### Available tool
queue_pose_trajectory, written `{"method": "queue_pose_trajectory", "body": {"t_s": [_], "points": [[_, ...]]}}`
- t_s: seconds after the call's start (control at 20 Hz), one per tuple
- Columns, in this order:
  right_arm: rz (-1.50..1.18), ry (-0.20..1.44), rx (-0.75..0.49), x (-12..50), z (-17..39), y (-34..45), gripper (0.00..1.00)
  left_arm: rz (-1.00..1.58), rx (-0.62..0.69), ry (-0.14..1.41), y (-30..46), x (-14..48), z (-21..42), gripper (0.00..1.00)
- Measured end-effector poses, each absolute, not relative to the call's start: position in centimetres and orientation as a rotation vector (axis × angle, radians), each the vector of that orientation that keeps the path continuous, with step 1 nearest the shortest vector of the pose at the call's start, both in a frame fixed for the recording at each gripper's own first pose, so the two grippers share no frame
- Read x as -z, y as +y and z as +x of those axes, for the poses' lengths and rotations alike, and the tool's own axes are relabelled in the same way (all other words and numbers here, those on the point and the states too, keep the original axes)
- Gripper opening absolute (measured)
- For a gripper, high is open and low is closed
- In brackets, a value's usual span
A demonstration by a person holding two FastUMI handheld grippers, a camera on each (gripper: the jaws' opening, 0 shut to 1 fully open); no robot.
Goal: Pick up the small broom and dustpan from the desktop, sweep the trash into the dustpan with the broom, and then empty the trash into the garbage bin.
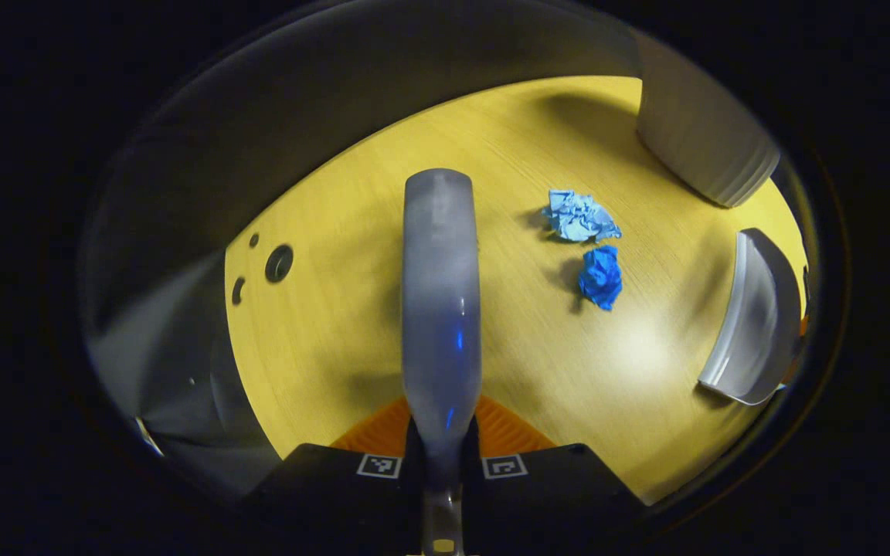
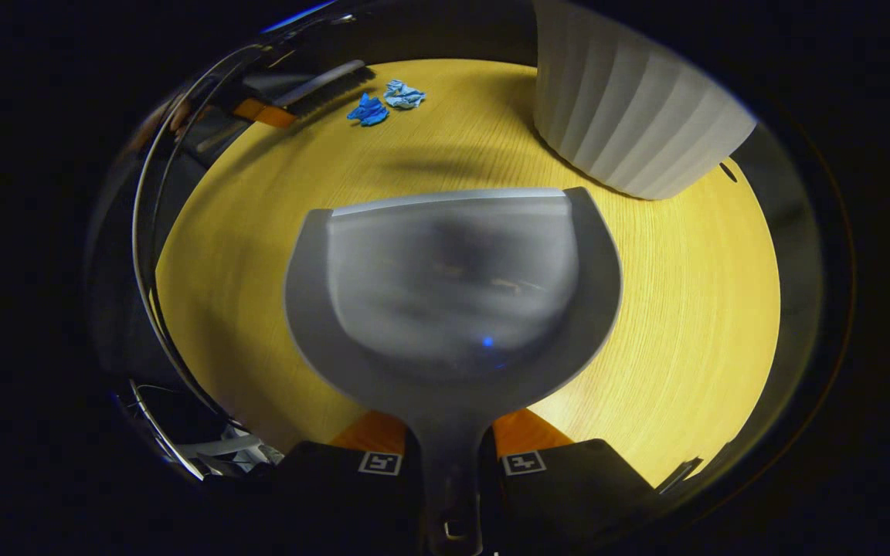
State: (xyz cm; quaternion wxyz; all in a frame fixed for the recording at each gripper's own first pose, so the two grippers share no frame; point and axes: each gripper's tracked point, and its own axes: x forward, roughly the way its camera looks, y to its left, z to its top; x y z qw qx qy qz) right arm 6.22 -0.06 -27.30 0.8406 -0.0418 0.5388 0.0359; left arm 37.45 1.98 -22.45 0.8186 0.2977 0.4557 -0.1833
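Observation:
My left gripper [image 1: 443, 442] is shut on the handle of the grey small broom [image 1: 441, 309], which points forward over the yellow desktop [image 1: 321, 340]. To its right lie two crumpled paper balls, a light blue one [image 1: 578, 216] and a dark blue one [image 1: 601, 276]. My right gripper [image 2: 449, 454] is shut on the handle of the grey dustpan [image 2: 453, 286], held above the desktop; the dustpan [image 1: 754, 324] also shows at the far right of the left gripper view. Far off in the right gripper view, the paper balls [image 2: 368, 110] lie next to the broom [image 2: 321, 83].
A white ribbed garbage bin [image 2: 630, 116] stands on the desktop right of the dustpan, and the bin [image 1: 704, 139] is beyond the paper balls in the left gripper view. A round cable hole [image 1: 279, 263] sits near the desktop's left edge.

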Motion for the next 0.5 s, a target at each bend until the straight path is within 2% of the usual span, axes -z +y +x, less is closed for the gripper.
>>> {"method": "queue_pose_trajectory", "body": {"t_s": [0.3,0.5], "points": [[-0.102,1.139,-0.088,27.2,6.9,-0.4,0.32,0.816,0.553,0.962,-2.6,23.2,39.6,0.23],[-0.125,1.138,-0.107,27.0,7.2,-0.6,0.32,0.81,0.684,0.99,-5.6,23.8,37.3,0.24]]}}
